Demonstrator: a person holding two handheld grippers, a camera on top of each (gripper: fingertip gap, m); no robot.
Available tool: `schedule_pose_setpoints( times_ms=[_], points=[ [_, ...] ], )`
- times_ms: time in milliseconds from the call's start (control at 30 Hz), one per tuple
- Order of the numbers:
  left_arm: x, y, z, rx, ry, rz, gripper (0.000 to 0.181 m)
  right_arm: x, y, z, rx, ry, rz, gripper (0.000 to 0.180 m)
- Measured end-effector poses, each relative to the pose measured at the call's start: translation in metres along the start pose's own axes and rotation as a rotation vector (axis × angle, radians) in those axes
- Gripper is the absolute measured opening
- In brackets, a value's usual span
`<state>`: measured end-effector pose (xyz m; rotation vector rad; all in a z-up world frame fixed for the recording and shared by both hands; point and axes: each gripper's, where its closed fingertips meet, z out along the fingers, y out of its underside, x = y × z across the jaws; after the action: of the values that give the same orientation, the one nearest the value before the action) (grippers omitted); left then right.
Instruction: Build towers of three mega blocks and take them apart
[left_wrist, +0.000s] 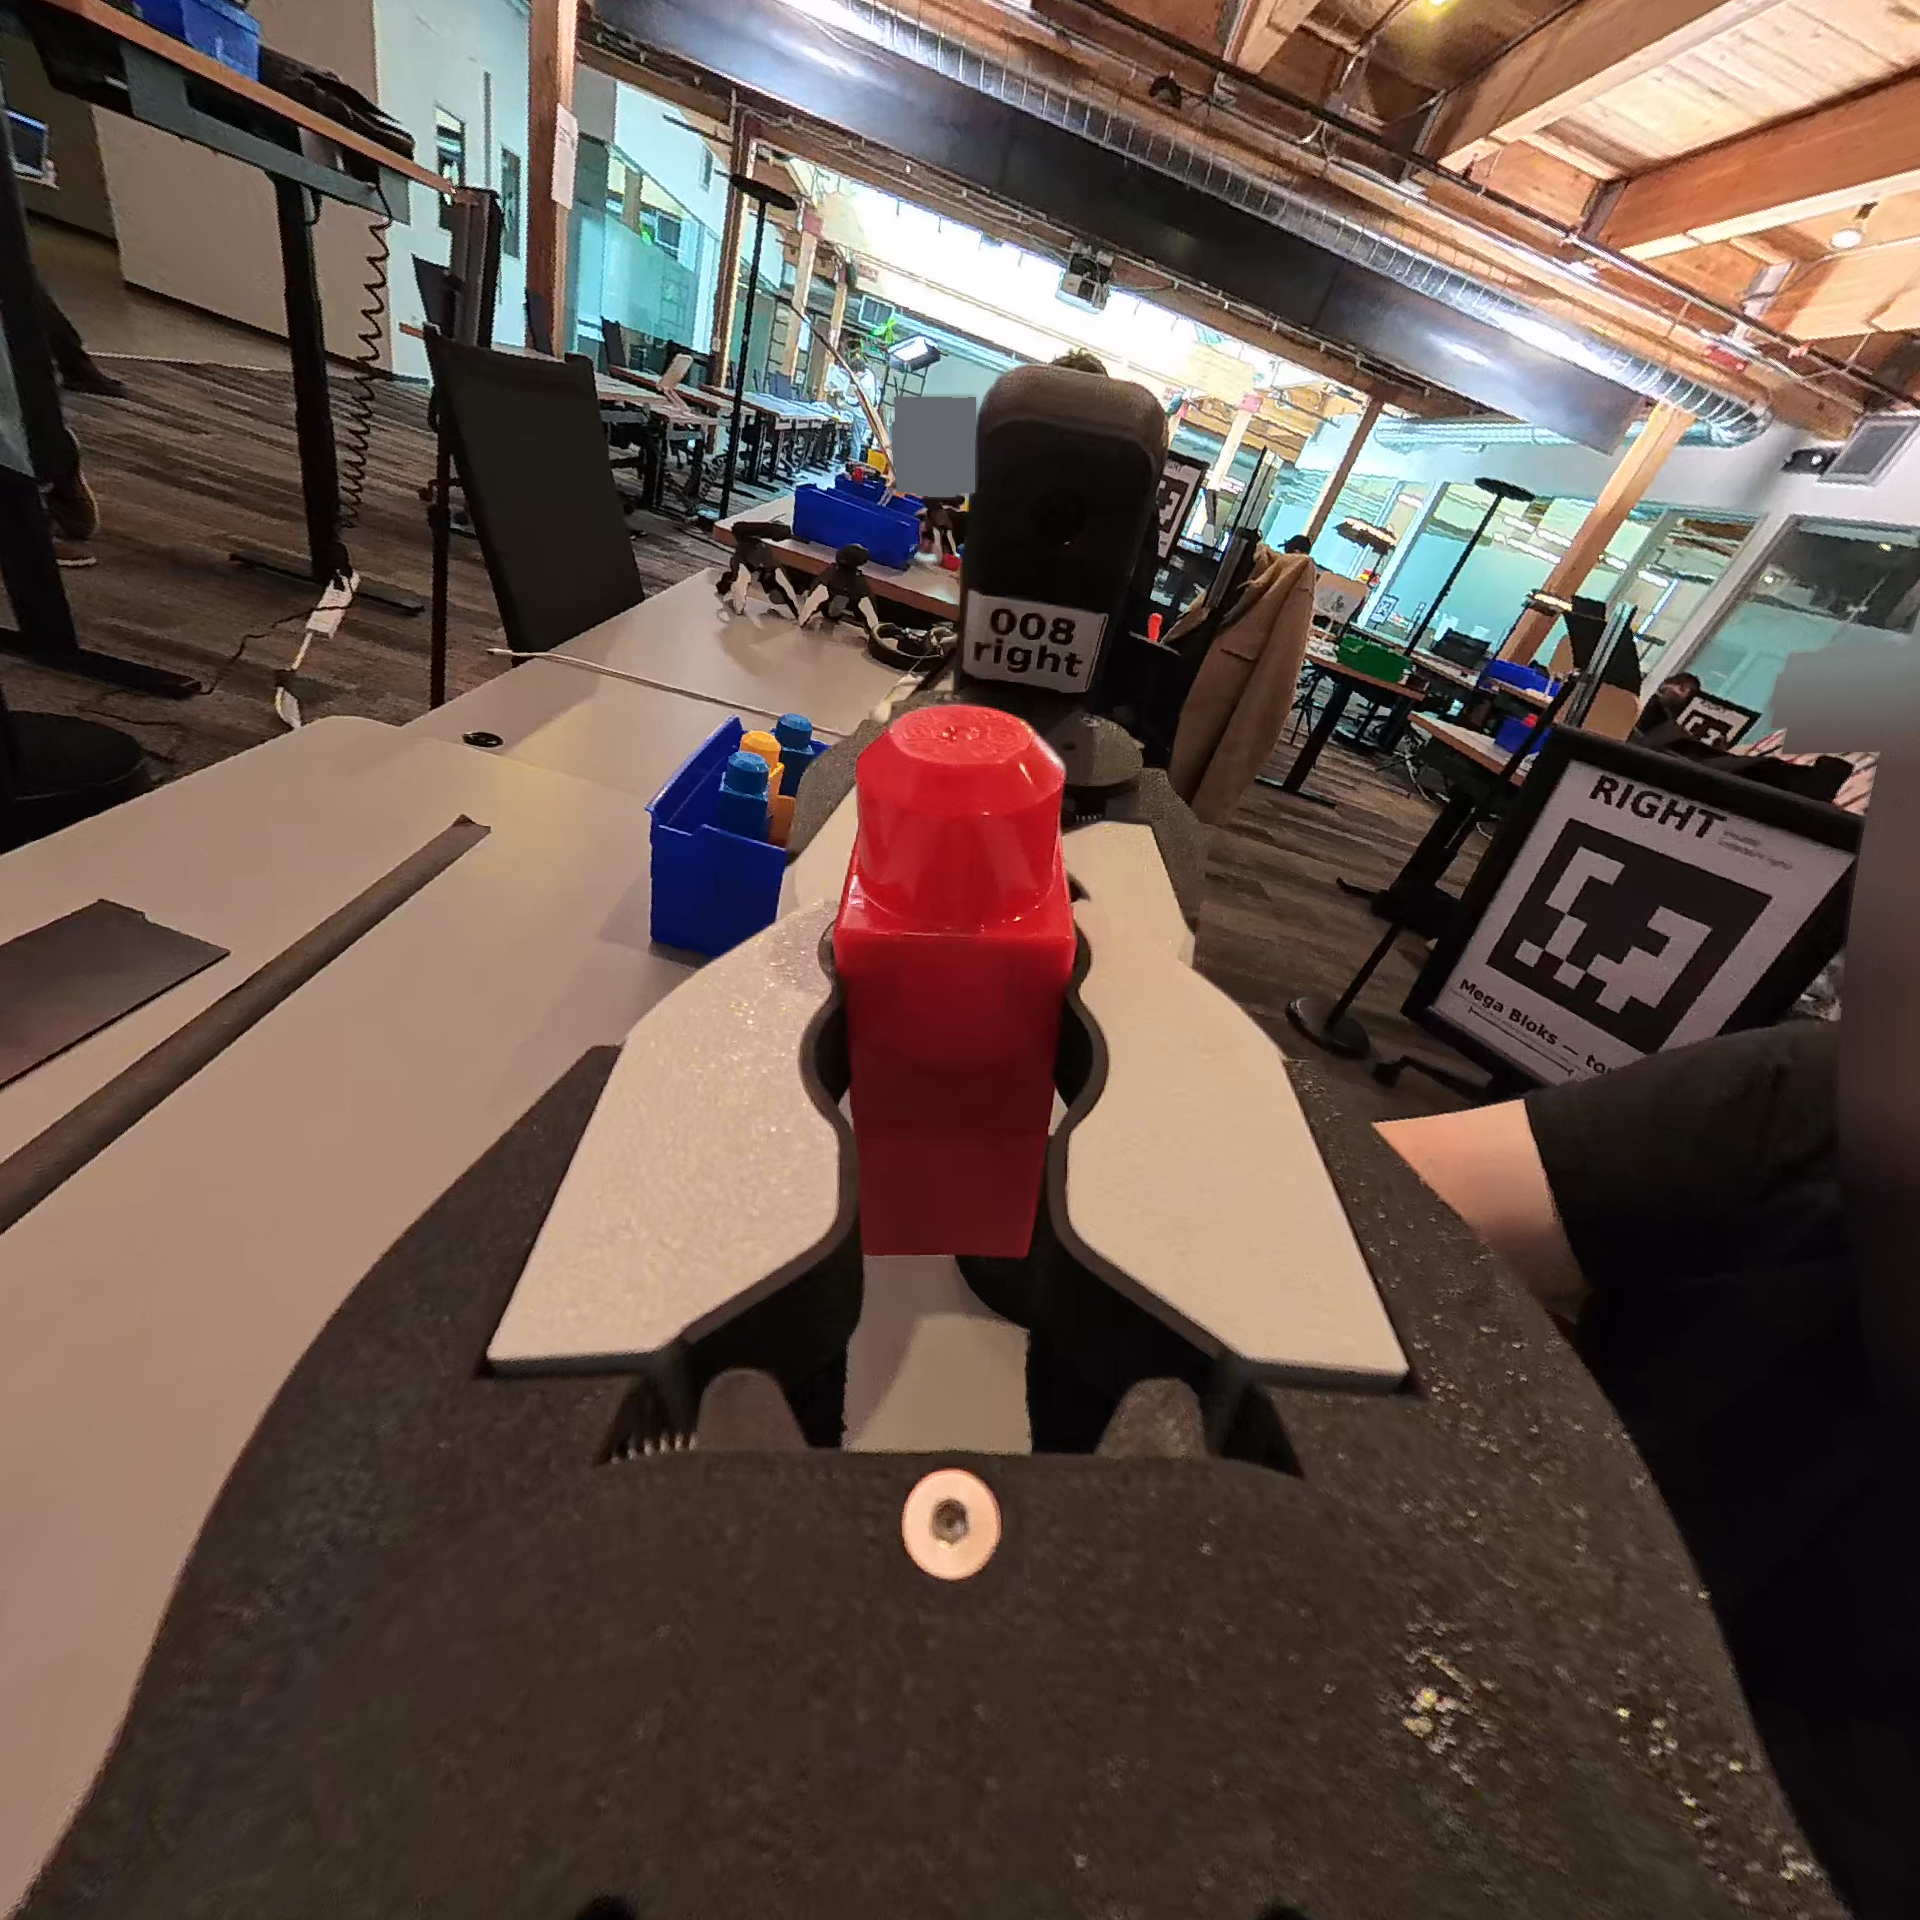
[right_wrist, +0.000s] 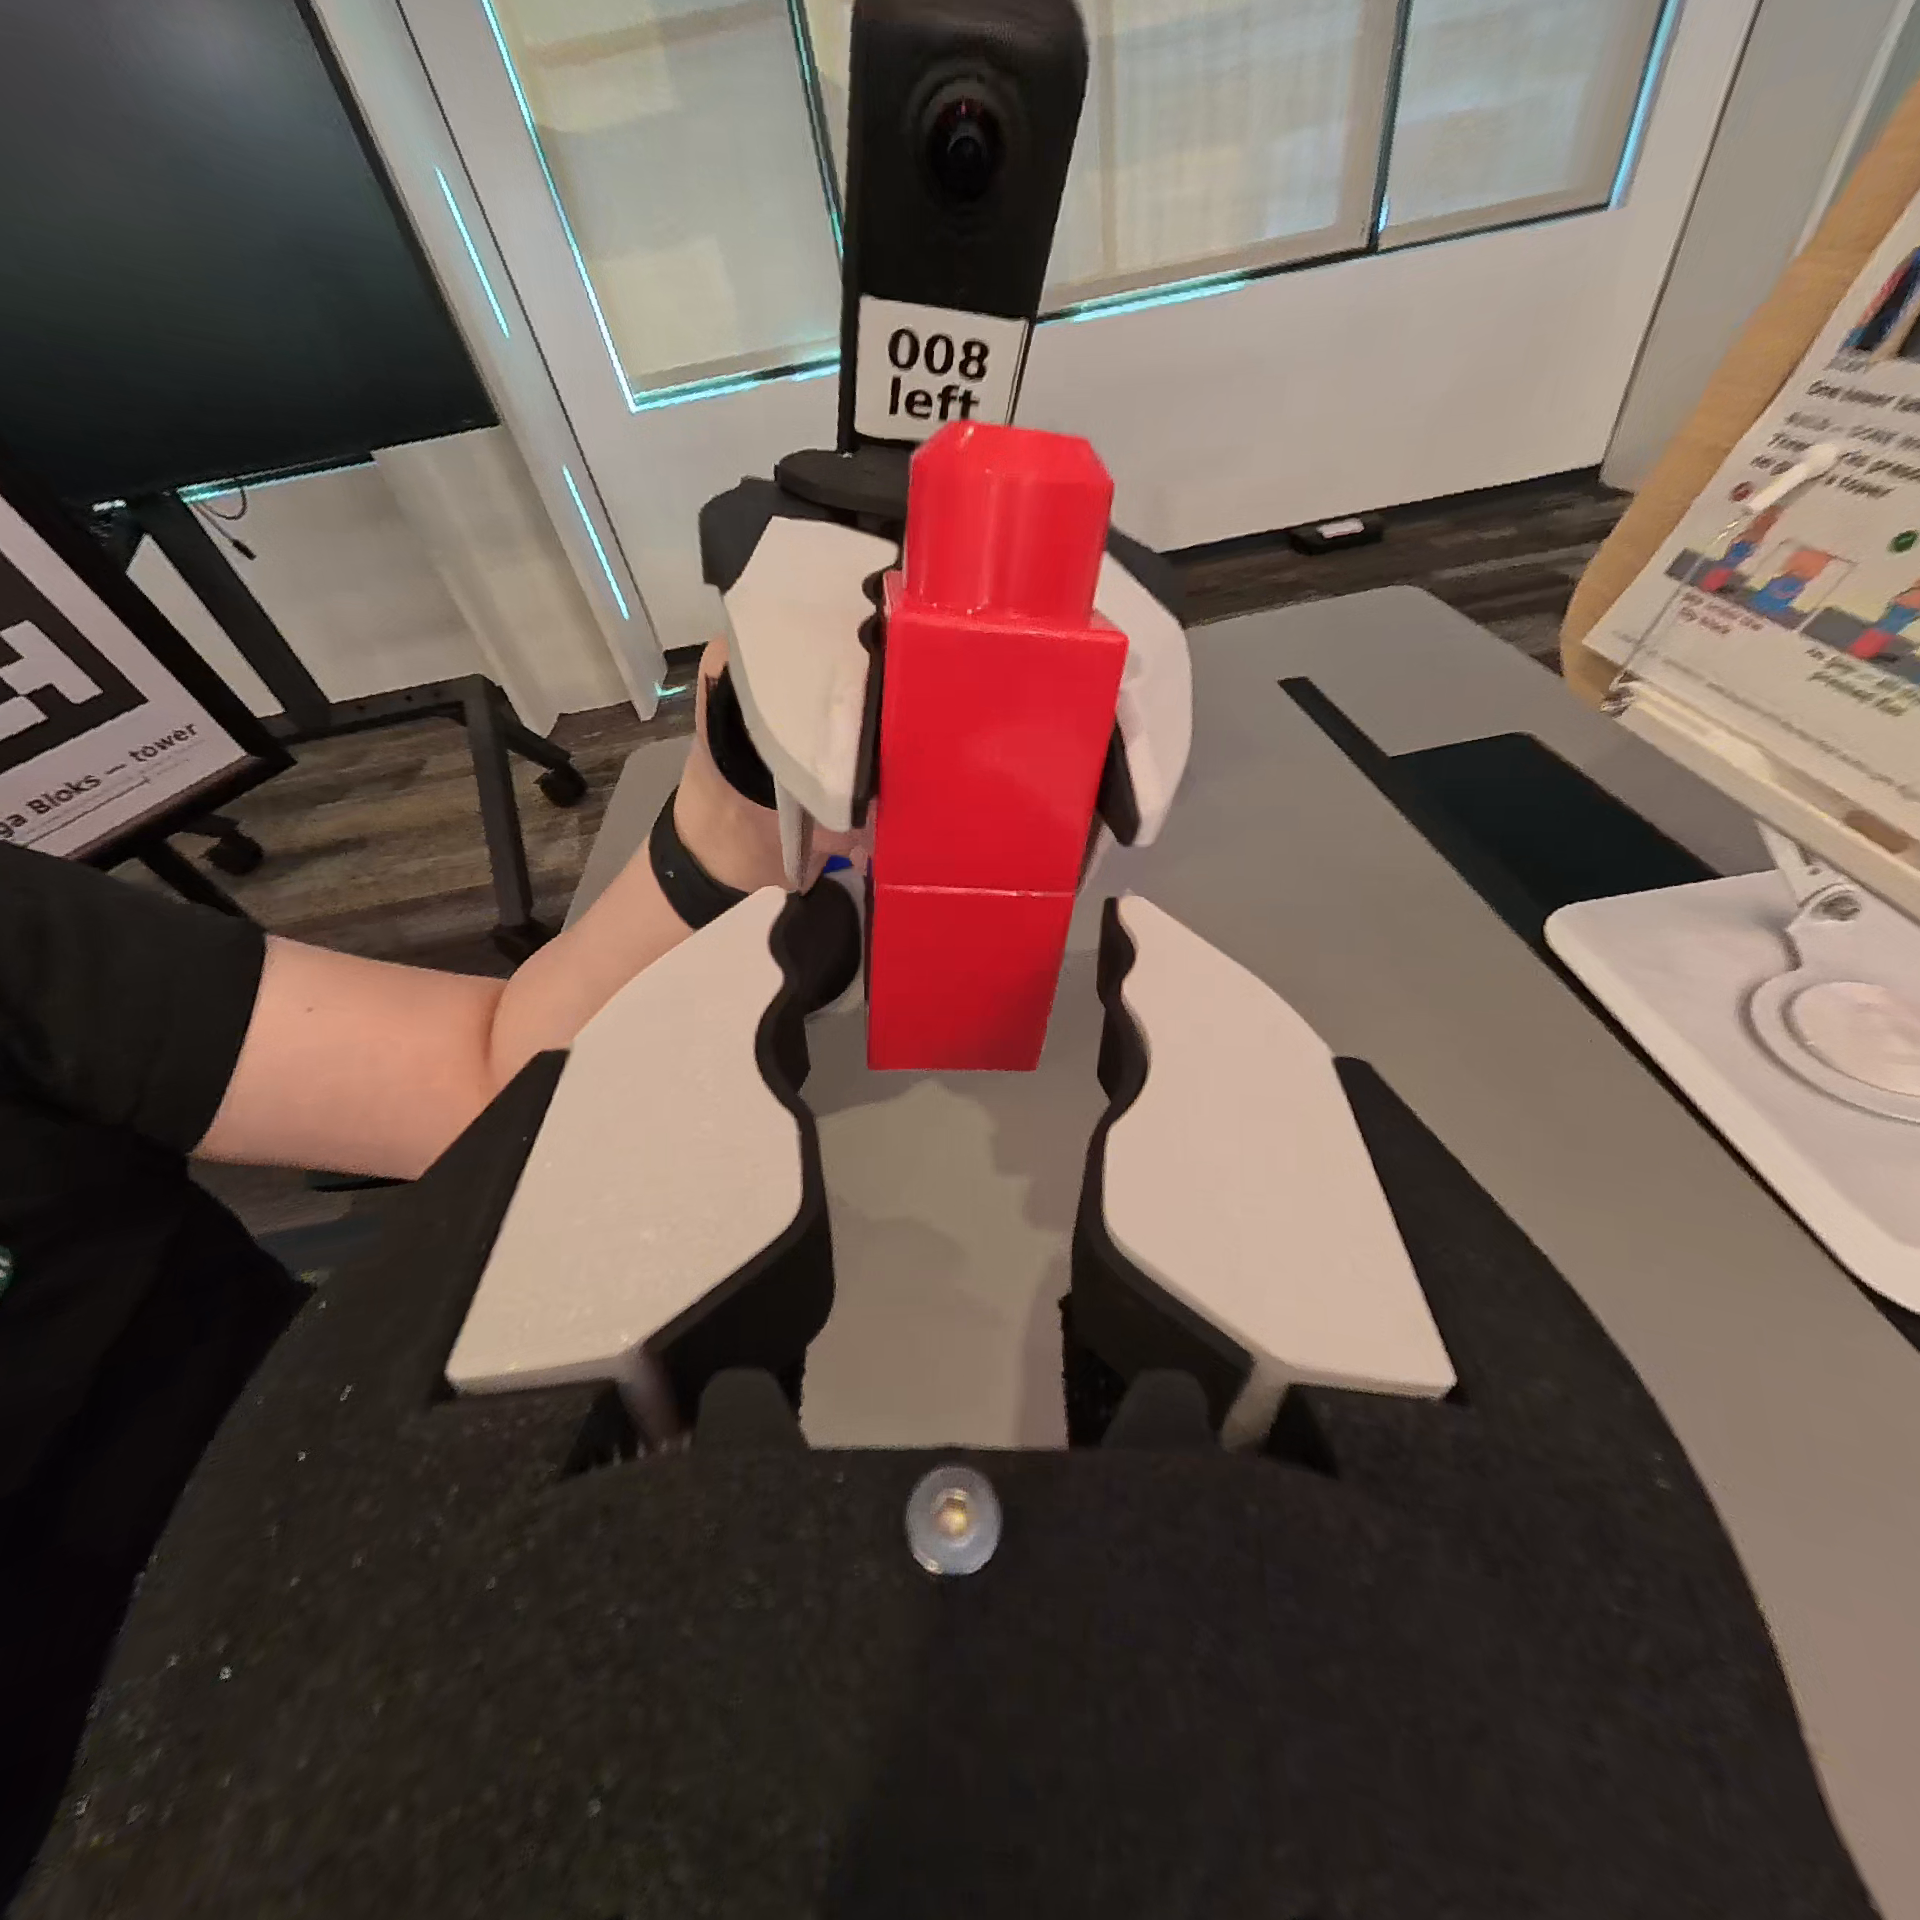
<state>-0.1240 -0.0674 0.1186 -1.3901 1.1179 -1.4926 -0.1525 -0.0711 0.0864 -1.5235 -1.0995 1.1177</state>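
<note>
Closest to the lens in the left wrist view sits the grainy black foam body of the left claw (left_wrist: 951, 1039), its white, wavy-edged fingers (left_wrist: 717, 1122) pressed against both sides of a red stack of blocks (left_wrist: 951, 997) — glossy, square-sided plastic topped by a round stud. From the right wrist view the same stack (right_wrist: 987, 748) stands upright with its base at the grey tabletop (right_wrist: 1351, 935), a seam marking two blocks. The right claw (right_wrist: 951, 997) stands partly open, its fingers either side of the lower block with a gap on each side, touching nothing that I can see. Each claw carries a black camera with a white label. Farther back, a blue bin (left_wrist: 717, 862) holds blue and orange blocks (left_wrist: 764, 779) — beside the tabletop stands a sign (left_wrist: 1631, 925) with a black-and-white square marker.
</note>
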Motion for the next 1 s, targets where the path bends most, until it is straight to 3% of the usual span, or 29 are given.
schedule_pose_setpoints(
  times_ms=[67,100,167,200,233,300,533,633,767,1000],
  points=[
    [0.003,0.002,0.003,-0.008,0.012,0.007,0.036,0.000,0.006,0.006,-0.033,-0.003,0.003,0.050],
    [0.003,0.002,0.004,-0.012,0.011,0.011,0.036,-0.002,0.007,0.008,-0.039,-0.018,-0.004,0.037],
    [0.003,0.003,0.004,-0.021,-0.003,0.018,0.036,-0.003,0.010,0.011,-0.049,-0.044,0.025,0.036],
    [0.002,0.003,0.004,-0.023,-0.015,0.013,0.043,-0.004,0.010,0.012,-0.049,-0.059,0.035,0.036],
    [0.000,0.002,0.003,-0.018,-0.032,0.004,0.064,-0.005,0.010,0.013,-0.038,-0.069,0.034,0.036],
    [-0.002,-0.005,-0.003,0.010,-0.068,0.006,0.077,-0.005,0.007,0.012,-0.002,-0.094,0.045,0.036],
    [0.008,-0.051,-0.067,0.271,-0.268,0.027,0.067,0.005,0.001,-0.014,0.069,-0.112,0.062,0.036],
    [-0.004,-0.039,-0.092,0.208,-0.394,-0.031,0.065,0.014,-0.003,-0.030,0.118,-0.099,0.085,0.036],
    [-0.014,-0.026,-0.165,0.091,-0.552,-0.097,0.061,0.023,-0.005,-0.047,0.151,-0.072,0.108,0.036],
    [-0.049,0.032,-0.354,-0.194,-1.055,-0.098,0.058,0.030,-0.005,-0.058,0.165,-0.040,0.115,0.036]
  ],
)
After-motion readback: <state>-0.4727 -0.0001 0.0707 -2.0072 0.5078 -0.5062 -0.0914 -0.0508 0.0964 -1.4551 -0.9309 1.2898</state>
